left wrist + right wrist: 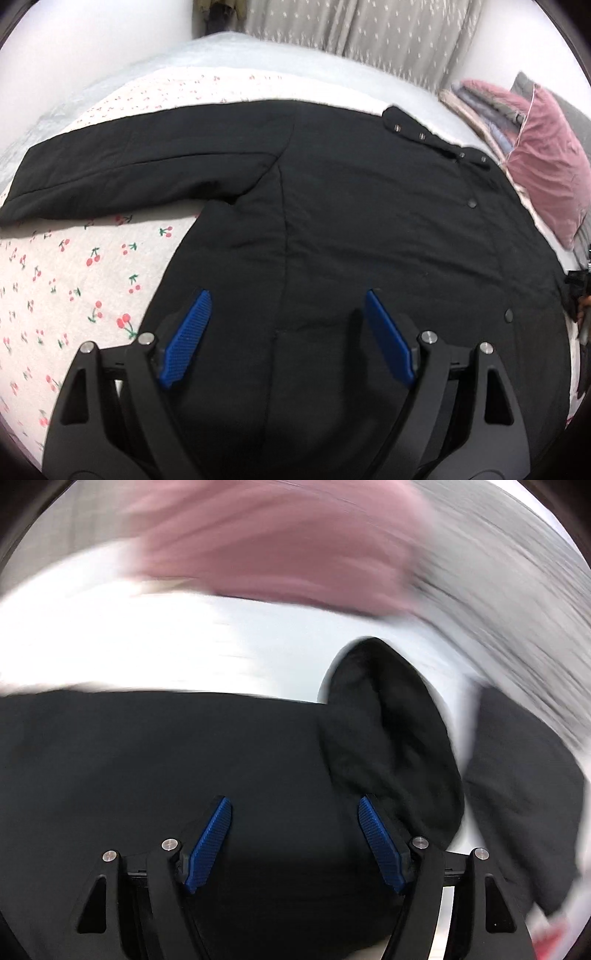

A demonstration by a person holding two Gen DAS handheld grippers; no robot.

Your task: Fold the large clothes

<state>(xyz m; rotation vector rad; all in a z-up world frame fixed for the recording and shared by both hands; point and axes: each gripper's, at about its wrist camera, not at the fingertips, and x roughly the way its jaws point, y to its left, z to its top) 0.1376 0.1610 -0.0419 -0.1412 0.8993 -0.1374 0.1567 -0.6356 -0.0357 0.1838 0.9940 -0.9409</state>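
The left hand-held gripper (pixel 284 332) hangs over the lower body of the black coat (pixel 351 221) with its blue pads set wide apart and nothing between them; they do not appear to press on the cloth. The right hand-held gripper (pixel 293 834) is likewise spread wide and empty above the same coat (pixel 147 760), though its view is smeared with blur, so only rough shapes can be read there. Just past its right pad lies a rounded dark fold, probably the hood (pixel 391 738), but the blur leaves that unsure. The coat lies flat and spread on the bed (pixel 74 280), over a white sheet printed with cherries, with one sleeve (pixel 129 177) stretched straight out to the side and a row of snaps (pixel 421 136) along the far edge. A pink cushion (pixel 546 158) and a stack of folded cloth sit at the bed's far side, near the coat. The coat looks padded and quilted, so likely soft, bulky and somewhat heavy; its smooth shell may slip between the pads. The cuff end of the sleeve and the hem corners look the best places to pinch.
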